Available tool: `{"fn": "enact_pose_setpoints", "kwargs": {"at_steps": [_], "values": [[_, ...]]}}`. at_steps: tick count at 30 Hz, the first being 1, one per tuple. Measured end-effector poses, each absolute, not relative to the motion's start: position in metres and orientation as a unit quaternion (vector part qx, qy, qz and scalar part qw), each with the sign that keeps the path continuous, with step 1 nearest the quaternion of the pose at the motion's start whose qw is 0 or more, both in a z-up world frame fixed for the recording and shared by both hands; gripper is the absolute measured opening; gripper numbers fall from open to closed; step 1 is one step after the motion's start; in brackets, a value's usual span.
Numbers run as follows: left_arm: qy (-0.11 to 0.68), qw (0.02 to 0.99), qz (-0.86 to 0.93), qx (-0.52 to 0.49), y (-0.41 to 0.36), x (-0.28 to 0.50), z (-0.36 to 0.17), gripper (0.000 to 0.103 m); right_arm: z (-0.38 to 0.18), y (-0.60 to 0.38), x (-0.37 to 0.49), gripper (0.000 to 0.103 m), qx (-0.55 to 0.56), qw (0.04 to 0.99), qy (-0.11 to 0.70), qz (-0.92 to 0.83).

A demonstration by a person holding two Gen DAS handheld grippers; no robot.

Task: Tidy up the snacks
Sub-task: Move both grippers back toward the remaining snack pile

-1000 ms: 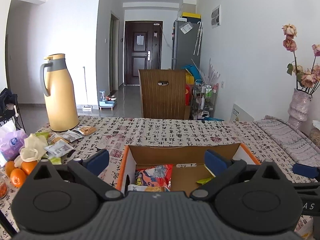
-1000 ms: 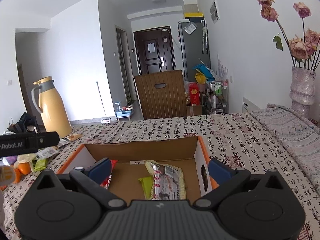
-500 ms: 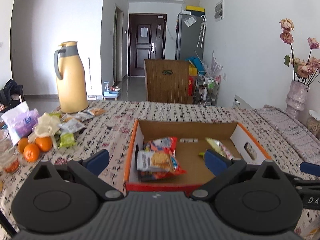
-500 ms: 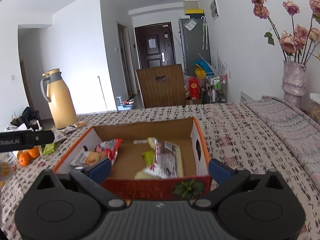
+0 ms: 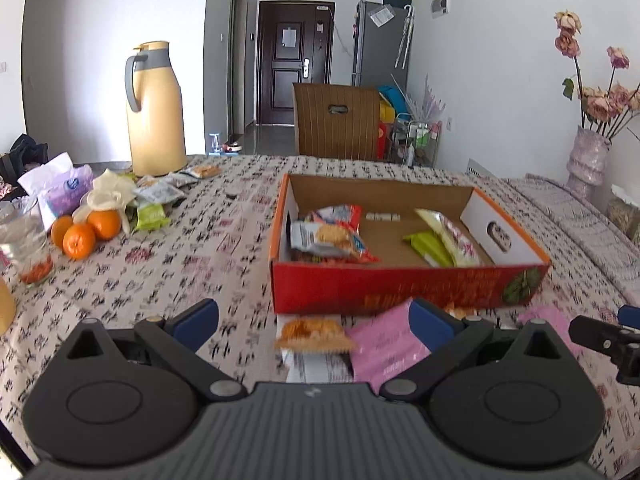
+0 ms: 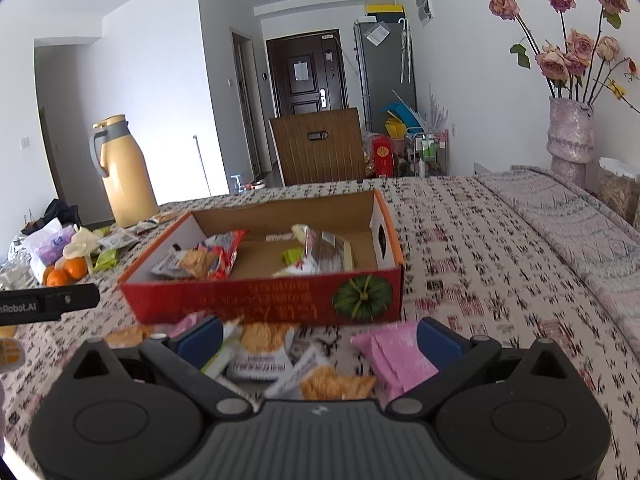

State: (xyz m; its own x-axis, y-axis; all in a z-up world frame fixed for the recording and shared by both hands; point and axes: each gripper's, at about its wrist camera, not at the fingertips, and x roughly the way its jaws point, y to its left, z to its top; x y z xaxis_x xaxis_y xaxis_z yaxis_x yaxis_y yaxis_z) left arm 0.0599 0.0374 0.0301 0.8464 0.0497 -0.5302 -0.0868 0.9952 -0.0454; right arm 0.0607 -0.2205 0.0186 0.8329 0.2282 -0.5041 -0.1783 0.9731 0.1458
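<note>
matt cardboard box [image 5: 404, 288], glossy plastic snack packets [image 5: 332, 236] (crinkled), printed cloth tablecloth [image 5: 200, 256].

You are in a lived-in home: a table [image 5: 208, 248] under a patterned cloth carries a tall yellow thermos jug [image 5: 154, 110], loose oranges [image 5: 86, 230] and a pale vase of dried pink roses [image 6: 570, 132], while behind it a dark front door [image 5: 294, 70], a grey fridge [image 5: 380, 44] and a brown wooden chair back [image 5: 336, 120] line the hallway
</note>
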Motion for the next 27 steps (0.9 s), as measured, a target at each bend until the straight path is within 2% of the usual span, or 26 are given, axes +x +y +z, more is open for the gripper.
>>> {"fn": "enact_pose_setpoints", "kwargs": {"at_steps": [17,27], "values": [[0.286,0.957,0.041,-0.040,0.052,-0.004,-0.006,0.103,-0.003,-0.235,0.009,0.103,0.050,0.952,0.285,0.103],[0.296,0.954,0.045,-0.034,0.053,-0.011,-0.019,0.103,-0.014,-0.241,0.004,0.103,0.052,0.949,0.296,0.092]]}}
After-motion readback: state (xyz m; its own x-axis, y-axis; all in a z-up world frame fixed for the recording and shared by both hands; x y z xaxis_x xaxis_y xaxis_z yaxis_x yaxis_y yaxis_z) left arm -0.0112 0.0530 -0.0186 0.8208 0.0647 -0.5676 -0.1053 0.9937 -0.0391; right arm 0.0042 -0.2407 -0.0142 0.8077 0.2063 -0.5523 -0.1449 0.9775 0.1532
